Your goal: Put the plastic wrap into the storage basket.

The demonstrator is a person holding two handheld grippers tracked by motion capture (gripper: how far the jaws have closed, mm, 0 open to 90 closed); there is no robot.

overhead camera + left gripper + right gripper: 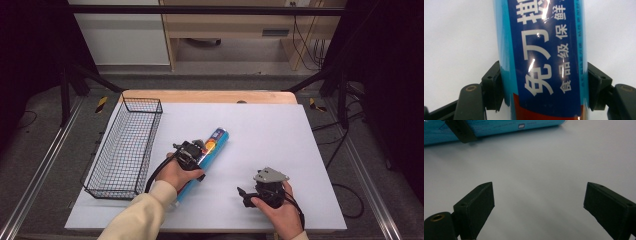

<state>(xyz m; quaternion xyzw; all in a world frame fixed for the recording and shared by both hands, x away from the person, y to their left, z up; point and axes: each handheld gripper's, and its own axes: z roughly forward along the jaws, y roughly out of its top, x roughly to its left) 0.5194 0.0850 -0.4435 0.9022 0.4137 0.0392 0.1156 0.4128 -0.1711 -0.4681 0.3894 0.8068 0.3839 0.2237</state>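
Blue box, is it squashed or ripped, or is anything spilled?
Nothing stands out. The blue box looks whole, lying flat on the white table, with the left gripper shut on its sides. The wire basket stands upright. No spill shows.

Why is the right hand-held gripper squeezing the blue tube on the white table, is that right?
Not quite: the left hand-held gripper squeezes the blue tube, its jaws pressed against both sides, as the left gripper view shows. The right hand-held gripper is open over the white table.
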